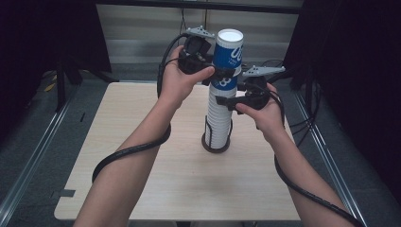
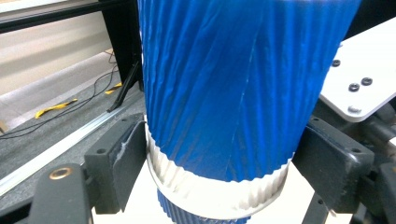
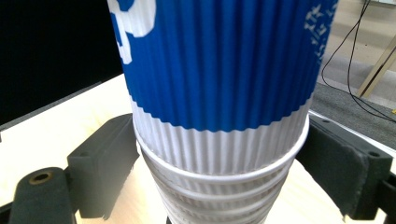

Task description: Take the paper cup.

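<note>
A tall stack of ribbed paper cups [image 1: 218, 120] stands mouth-down in a black wire holder [image 1: 216, 144] on the table. The topmost blue-and-white cup [image 1: 228, 49] [image 2: 224, 93] sits a little raised over a second blue cup [image 1: 226, 84] [image 3: 224, 70]. My left gripper [image 1: 215, 73] [image 2: 219, 172] is shut on the top cup near its white lower band, one jaw on each side. Just below it, my right gripper [image 1: 226, 100] [image 3: 222, 163] is shut on the stack at the second cup's rim, with several white rims under it.
The light wooden table [image 1: 142, 165] has rounded corners and open floor around it. Black cables trail from both grippers along the forearms. Dark curtains hang left and right, and metal floor rails [image 1: 33, 156] run beside the table.
</note>
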`<act>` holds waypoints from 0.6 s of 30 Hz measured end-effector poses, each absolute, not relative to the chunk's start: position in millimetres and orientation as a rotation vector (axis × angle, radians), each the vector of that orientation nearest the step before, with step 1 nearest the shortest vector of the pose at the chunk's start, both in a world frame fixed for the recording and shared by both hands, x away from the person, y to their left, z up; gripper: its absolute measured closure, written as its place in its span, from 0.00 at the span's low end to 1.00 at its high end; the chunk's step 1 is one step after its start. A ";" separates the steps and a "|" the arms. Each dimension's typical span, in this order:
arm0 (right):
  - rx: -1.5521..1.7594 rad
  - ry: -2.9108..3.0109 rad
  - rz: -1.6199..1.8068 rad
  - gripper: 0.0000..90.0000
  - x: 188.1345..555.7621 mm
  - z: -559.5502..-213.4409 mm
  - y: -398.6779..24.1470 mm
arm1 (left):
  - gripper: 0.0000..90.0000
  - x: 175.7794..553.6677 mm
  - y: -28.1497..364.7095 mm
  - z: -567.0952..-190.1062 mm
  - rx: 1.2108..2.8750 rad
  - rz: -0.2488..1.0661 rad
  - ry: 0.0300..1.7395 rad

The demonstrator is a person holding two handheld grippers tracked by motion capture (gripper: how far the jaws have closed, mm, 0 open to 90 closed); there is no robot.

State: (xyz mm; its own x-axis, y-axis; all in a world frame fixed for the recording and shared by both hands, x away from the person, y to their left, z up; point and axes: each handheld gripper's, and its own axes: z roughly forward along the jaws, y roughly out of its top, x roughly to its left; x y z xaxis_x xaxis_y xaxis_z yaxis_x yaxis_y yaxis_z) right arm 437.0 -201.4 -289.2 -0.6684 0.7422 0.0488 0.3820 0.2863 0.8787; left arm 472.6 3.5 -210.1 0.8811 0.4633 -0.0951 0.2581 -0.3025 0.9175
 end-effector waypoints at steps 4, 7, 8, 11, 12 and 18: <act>1.014 2.190 1.342 0.14 436.9 -289.5 -201.6 | 0.23 472.6 5.3 -206.5 1.889 0.225 0.540; 1.012 2.190 1.342 0.14 437.1 -289.5 -201.8 | 0.23 472.6 6.9 -204.3 1.882 0.225 0.538; 1.012 2.190 1.341 0.14 437.2 -289.6 -201.8 | 0.23 472.6 7.3 -203.5 1.878 0.222 0.535; 1.013 2.192 1.338 0.14 437.2 -290.4 -201.7 | 0.23 472.4 8.1 -201.1 1.874 0.225 0.538; 1.013 2.196 1.329 0.14 437.3 -290.9 -201.6 | 0.23 472.2 8.2 -200.0 1.874 0.224 0.540; 1.021 2.194 1.344 0.14 437.6 -292.9 -202.1 | 0.23 469.9 10.1 -192.1 1.874 0.234 0.529</act>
State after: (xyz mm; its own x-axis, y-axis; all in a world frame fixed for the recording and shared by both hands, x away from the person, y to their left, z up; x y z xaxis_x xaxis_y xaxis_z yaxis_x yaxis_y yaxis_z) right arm 437.6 -202.1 -292.9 -0.6682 0.7419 0.0562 0.3872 0.2822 0.8778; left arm 469.9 10.1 -192.1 0.8800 0.4659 -0.0923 0.2454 -0.2798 0.9282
